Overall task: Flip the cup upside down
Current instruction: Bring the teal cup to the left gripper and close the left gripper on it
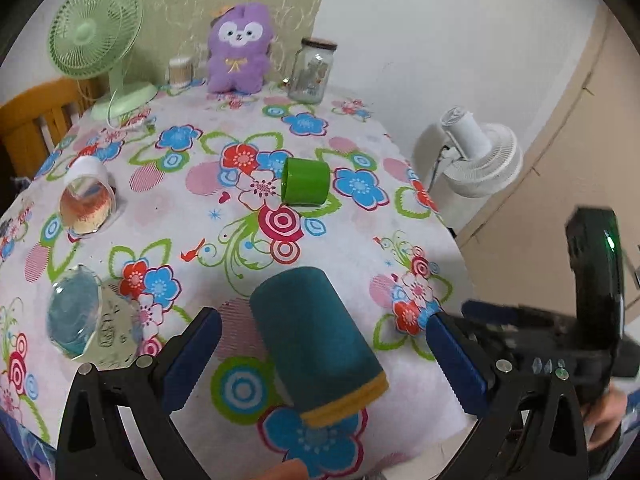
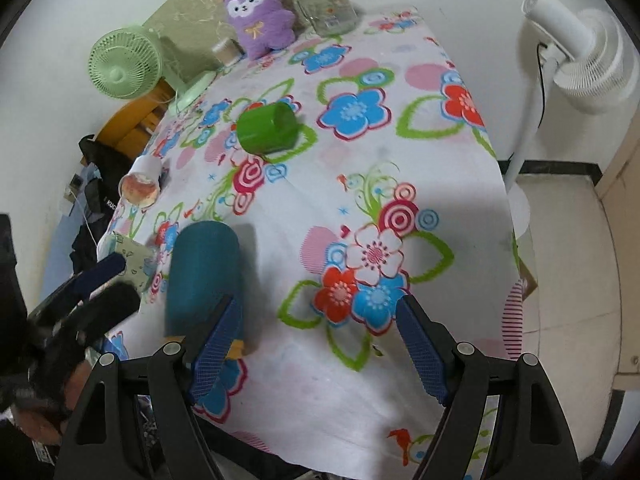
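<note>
A teal cup (image 1: 316,340) with a yellow rim band stands upside down on the flowered tablecloth (image 1: 248,240) near the front edge. My left gripper (image 1: 320,360) is open, its blue pads on either side of the cup without touching it. The teal cup also shows in the right wrist view (image 2: 204,276), just left of my right gripper (image 2: 316,344), which is open and empty over the cloth. A green cup (image 1: 306,181) lies on its side mid-table; it also shows in the right wrist view (image 2: 267,127).
Two clear glasses lie at the left (image 1: 86,200) (image 1: 76,316). A green desk fan (image 1: 96,28), a purple plush toy (image 1: 240,50) and a glass jar (image 1: 312,70) stand at the back. A white floor fan (image 2: 576,64) stands past the table's right edge.
</note>
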The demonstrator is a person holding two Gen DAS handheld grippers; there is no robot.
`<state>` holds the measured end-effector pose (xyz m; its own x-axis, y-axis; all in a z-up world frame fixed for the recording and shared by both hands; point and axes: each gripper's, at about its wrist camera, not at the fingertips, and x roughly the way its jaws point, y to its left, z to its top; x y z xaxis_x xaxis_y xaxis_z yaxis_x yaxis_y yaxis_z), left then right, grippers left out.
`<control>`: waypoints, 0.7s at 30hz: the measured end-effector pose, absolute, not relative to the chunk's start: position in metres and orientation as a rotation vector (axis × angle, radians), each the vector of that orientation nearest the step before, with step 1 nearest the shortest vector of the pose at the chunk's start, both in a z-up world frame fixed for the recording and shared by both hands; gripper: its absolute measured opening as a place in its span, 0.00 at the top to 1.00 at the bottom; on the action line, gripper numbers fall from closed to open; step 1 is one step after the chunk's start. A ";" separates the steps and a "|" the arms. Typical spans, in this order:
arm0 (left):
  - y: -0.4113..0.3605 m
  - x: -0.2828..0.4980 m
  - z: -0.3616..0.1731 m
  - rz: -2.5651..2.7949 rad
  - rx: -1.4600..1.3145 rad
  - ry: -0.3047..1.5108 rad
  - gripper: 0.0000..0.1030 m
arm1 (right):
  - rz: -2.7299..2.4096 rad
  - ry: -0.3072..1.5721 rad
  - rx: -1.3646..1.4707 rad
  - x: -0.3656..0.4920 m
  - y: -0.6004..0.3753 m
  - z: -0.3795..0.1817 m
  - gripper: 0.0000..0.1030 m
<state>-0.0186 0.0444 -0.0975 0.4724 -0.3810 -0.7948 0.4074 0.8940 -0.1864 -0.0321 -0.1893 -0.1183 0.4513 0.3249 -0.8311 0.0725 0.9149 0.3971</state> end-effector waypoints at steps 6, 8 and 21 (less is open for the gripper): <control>0.032 0.001 -0.119 -0.426 0.009 1.028 0.00 | 0.190 1.122 0.377 -0.030 -0.185 -0.130 0.21; 0.029 0.005 -0.126 -0.400 0.025 1.046 0.00 | 0.199 1.124 0.365 -0.029 -0.182 -0.131 0.21; 0.028 0.029 -0.160 -0.343 0.013 1.173 0.00 | 0.219 1.139 0.362 -0.026 -0.177 -0.140 0.21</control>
